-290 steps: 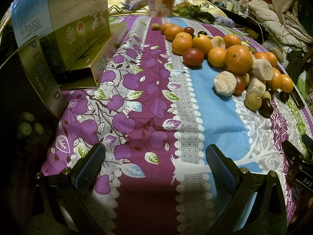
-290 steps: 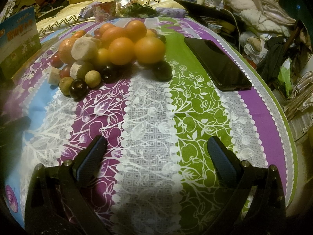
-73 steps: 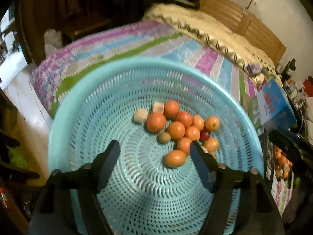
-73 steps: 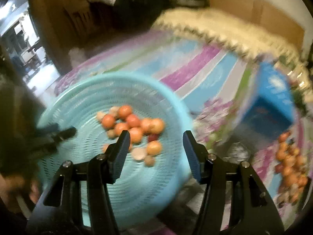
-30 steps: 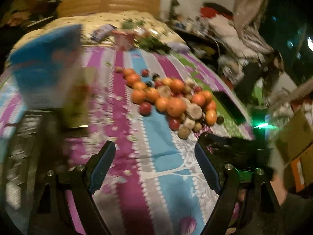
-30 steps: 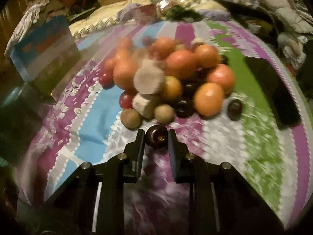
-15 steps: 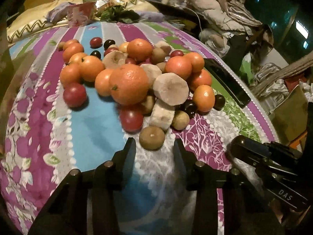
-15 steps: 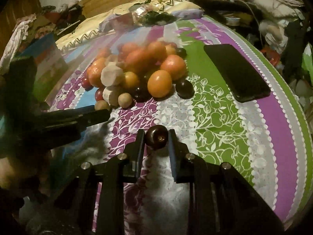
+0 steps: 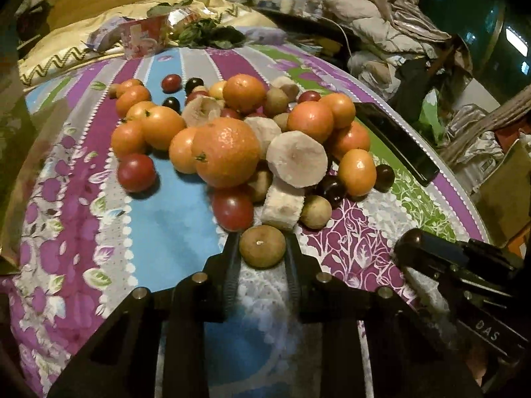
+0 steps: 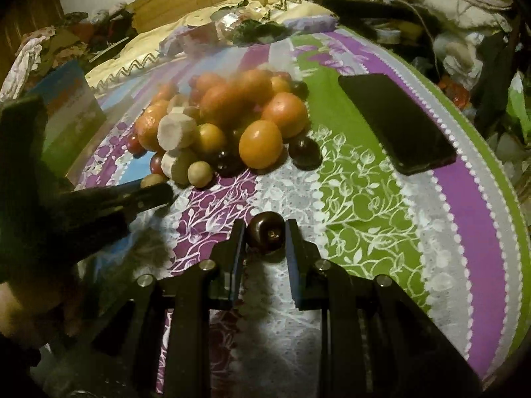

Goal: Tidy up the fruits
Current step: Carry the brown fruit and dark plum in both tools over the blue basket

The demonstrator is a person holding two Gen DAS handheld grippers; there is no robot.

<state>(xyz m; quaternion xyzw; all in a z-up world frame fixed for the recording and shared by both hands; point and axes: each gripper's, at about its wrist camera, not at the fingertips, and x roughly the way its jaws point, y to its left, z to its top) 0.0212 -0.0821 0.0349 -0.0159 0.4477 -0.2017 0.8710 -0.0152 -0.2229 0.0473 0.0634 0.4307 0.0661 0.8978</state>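
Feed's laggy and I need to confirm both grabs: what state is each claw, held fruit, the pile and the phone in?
Left claw: shut on the brown fruit.
Brown fruit: gripped, at the pile's near edge.
Right claw: shut on the dark fruit.
Dark fruit: gripped, apart from the pile.
Fruit pile: heaped on the cloth.
Phone: flat, screen dark.

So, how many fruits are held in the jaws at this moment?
2. A brown round fruit is clamped by the left gripper, at the pile's near edge; a dark glossy fruit by the right gripper. None seems hidden.
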